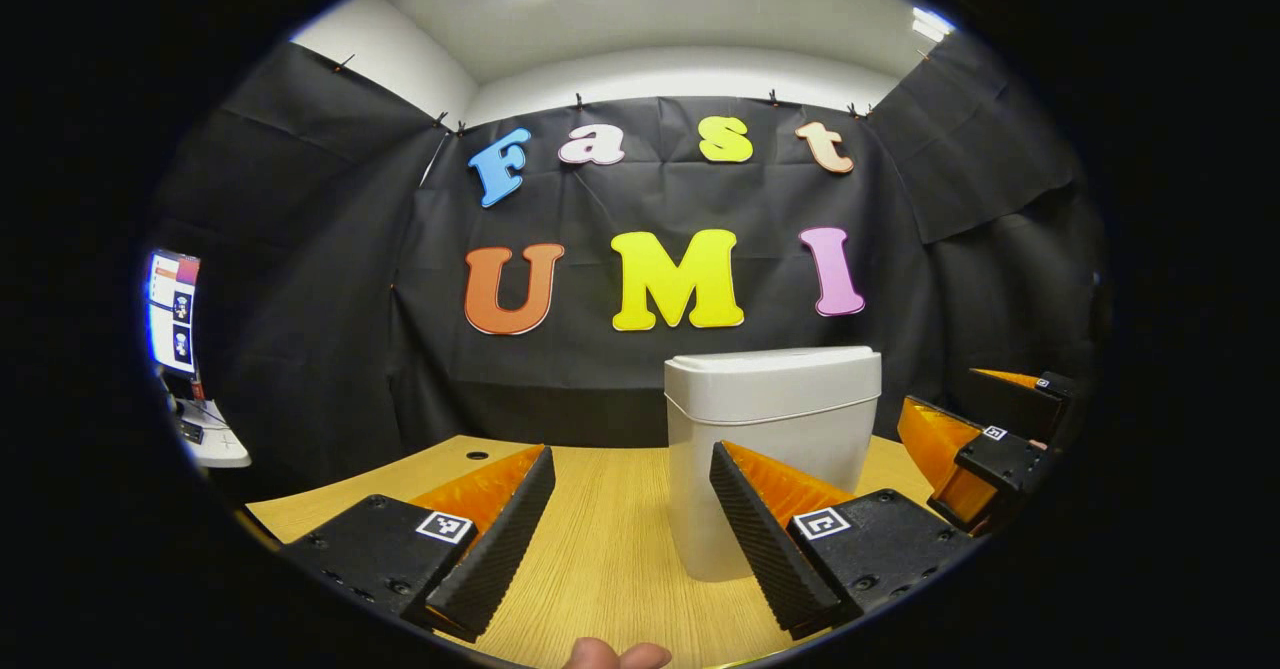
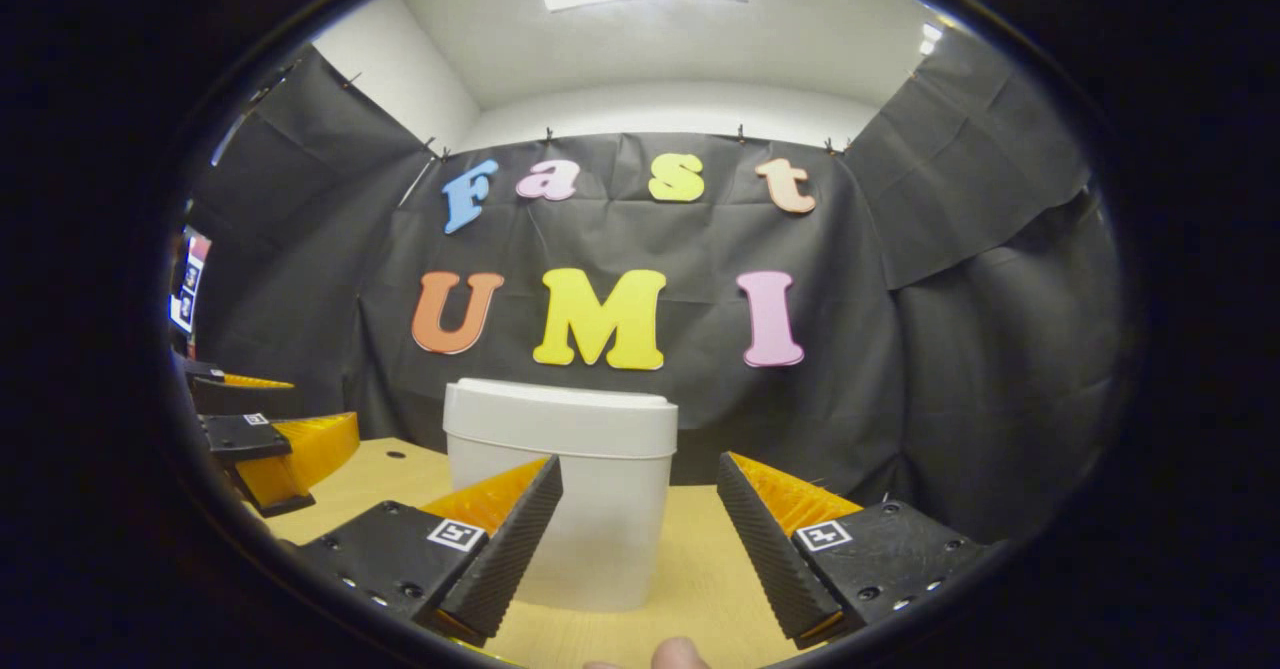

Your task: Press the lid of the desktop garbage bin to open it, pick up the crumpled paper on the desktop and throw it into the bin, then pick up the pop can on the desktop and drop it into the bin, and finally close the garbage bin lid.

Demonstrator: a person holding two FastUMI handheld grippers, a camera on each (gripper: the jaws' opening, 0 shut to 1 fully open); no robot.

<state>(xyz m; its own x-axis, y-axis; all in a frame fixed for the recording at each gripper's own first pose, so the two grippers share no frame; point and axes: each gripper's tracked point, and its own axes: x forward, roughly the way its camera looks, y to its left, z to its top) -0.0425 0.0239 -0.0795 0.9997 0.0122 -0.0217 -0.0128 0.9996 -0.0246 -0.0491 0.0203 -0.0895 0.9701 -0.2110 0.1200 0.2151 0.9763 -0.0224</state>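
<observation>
You are holding both grippers spread wide and empty, facing the white plastic desktop bin (image 2: pixel 560 494) standing upright on the wooden desk (image 1: pixel 610 539), lid down. It is sitting just ahead of your right gripper (image 2: pixel 640 539), left of centre; your left gripper (image 1: pixel 632 539) looks about equally near.

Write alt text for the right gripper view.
A white desktop garbage bin, lid closed, stands on a wooden desk before a black cloth wall. The right gripper is open in front of it; the left gripper is at left.
</observation>
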